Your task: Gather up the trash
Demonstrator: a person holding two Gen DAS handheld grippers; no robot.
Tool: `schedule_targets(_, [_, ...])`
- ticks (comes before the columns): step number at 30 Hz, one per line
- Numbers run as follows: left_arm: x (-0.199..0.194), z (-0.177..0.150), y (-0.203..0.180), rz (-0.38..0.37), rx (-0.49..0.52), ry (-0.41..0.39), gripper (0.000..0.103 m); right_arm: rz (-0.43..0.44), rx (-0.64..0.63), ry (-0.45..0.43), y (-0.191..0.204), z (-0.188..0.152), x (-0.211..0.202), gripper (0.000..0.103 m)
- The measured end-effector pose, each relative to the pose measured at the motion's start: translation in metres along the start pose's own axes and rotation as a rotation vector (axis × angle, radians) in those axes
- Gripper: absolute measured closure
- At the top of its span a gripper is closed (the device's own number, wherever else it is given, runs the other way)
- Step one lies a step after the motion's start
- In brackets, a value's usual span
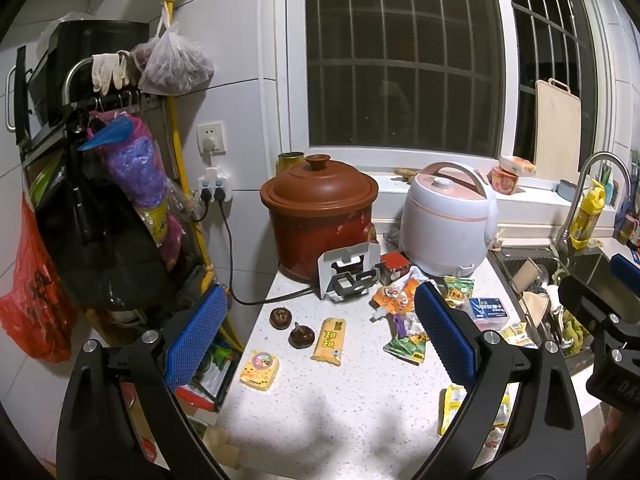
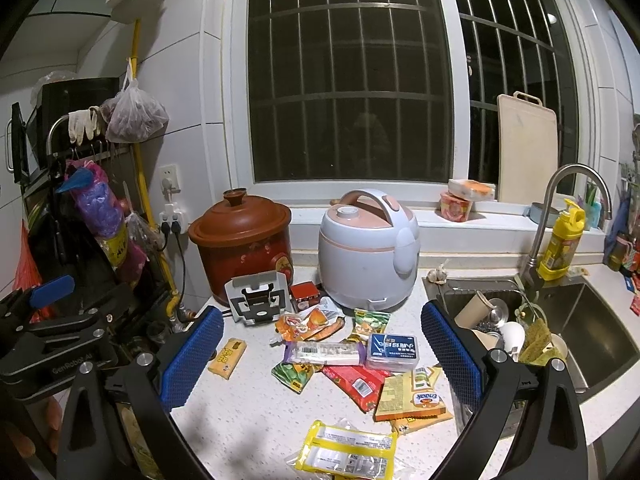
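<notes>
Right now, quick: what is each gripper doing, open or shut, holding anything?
Left gripper: open, holding nothing, above the counter.
Right gripper: open, holding nothing, above the wrappers.

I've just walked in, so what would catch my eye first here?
A jumble of snack wrappers litters the white countertop, in front of a brown clay pot and a white rice cooker. Both blue-padded grippers, left gripper and right gripper, hover open above it.

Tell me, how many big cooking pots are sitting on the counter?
2. The brown clay pot stands at the back left by the wall sockets, lid on. The white rice cooker stands to its right, under the window, beside the sink. None looks hidden.
</notes>
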State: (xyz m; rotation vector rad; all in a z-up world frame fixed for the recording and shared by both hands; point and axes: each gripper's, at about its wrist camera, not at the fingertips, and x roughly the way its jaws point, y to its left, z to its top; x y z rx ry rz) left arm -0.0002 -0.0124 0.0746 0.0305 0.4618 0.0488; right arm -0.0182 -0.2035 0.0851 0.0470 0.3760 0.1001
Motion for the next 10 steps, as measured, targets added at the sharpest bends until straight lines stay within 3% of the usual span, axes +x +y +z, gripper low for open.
schedule_targets(10, [0.0004,-0.0005,0.0005,-0.013,0.0,0.004,0.011,0.002,0.001,0.002,-0.003,-0.0016,0.0003,0.005])
